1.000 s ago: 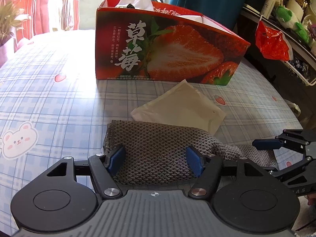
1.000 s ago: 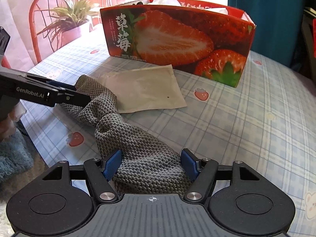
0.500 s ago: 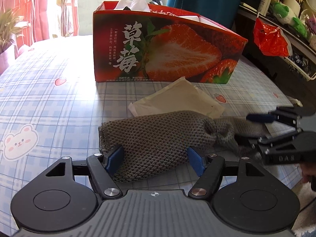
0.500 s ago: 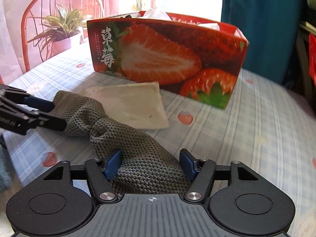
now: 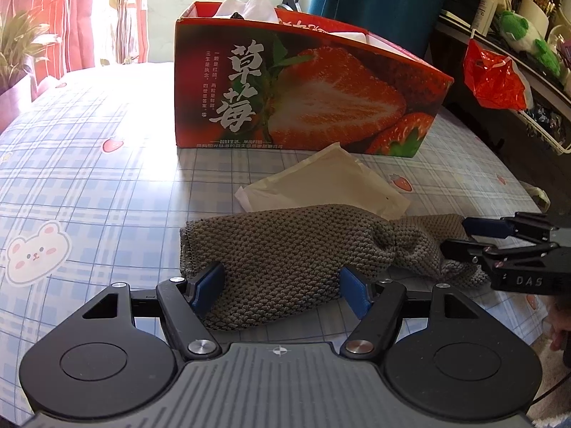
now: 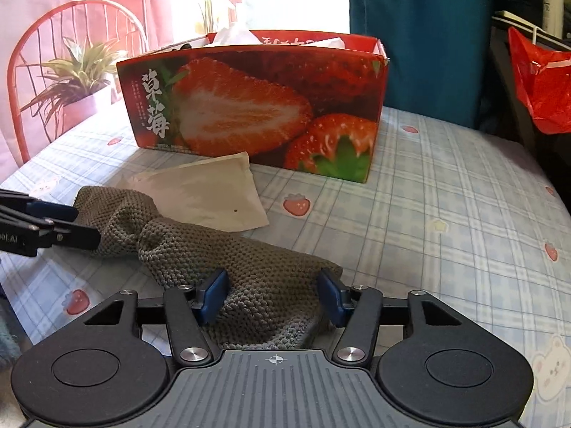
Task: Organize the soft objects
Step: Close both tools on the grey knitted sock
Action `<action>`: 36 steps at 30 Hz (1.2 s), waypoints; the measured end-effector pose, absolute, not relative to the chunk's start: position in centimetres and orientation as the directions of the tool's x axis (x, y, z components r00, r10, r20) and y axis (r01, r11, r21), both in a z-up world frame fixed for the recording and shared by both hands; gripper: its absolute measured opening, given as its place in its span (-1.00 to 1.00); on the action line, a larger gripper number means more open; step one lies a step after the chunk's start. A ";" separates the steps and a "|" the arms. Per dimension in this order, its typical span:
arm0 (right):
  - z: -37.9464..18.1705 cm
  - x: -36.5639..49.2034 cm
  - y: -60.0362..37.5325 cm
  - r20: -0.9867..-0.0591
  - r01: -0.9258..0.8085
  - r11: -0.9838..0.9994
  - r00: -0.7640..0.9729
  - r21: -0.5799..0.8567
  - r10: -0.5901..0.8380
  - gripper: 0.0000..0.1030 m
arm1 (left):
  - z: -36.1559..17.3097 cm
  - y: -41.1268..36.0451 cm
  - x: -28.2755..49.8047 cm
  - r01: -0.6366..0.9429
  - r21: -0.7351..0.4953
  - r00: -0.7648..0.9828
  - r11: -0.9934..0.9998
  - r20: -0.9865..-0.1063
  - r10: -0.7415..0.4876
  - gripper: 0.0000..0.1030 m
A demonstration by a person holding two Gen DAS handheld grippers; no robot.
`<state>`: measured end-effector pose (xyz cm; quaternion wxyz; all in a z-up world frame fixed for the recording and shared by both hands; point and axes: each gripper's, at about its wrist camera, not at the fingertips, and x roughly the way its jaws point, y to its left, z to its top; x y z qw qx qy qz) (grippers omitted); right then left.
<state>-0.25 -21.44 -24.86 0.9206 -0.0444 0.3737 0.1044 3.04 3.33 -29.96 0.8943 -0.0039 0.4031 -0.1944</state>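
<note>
A grey knitted cloth (image 5: 285, 249) (image 6: 214, 249) stretches across the near side of the table between both grippers. My left gripper (image 5: 282, 287) has one bunched end filling the gap between its blue pads, which touch it on both sides. In the right wrist view the left gripper (image 6: 85, 226) pokes in from the left edge. My right gripper (image 6: 272, 297) holds the other end, and its jaws are closing on the bunched knit. It reaches in from the right as the right gripper (image 5: 453, 236) in the left wrist view. A beige flat pouch (image 5: 328, 182) (image 6: 207, 196) lies just behind the cloth.
A red strawberry-print box (image 5: 303, 107) (image 6: 249, 107) with white cloths (image 5: 249, 7) inside stands behind the pouch on the blue plaid tablecloth (image 5: 89, 178) (image 6: 428, 196). A red plastic bag (image 5: 492, 75) hangs off a cluttered shelf at right. A potted plant (image 6: 78, 75) and a red chair (image 6: 35, 35) stand at left.
The cloth went from lying spread out to bunched and drawn out between the two grippers. The right gripper's pads have drawn closer together. The left gripper's pads stand as before.
</note>
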 end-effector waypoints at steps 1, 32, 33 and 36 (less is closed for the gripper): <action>-24.9 -0.2 -21.4 -0.697 -0.224 0.975 0.699 -0.001 0.160 0.01 | -29.9 3.4 3.1 0.342 -0.170 0.599 0.924 -0.718 -0.354 0.43; -24.6 0.0 -21.5 -0.648 -0.179 0.984 0.748 0.014 0.146 0.16 | -29.9 4.2 4.3 0.268 -0.123 0.641 0.955 -0.718 -0.272 0.32; -24.6 0.0 -21.6 -0.647 -0.179 0.984 0.749 0.013 0.145 0.18 | -29.8 4.3 4.3 0.268 -0.127 0.642 0.955 -0.716 -0.275 0.24; -24.7 0.0 -21.6 -0.654 -0.170 0.985 0.745 0.008 0.133 0.25 | -29.9 4.4 4.4 0.276 -0.143 0.638 0.951 -0.712 -0.292 0.10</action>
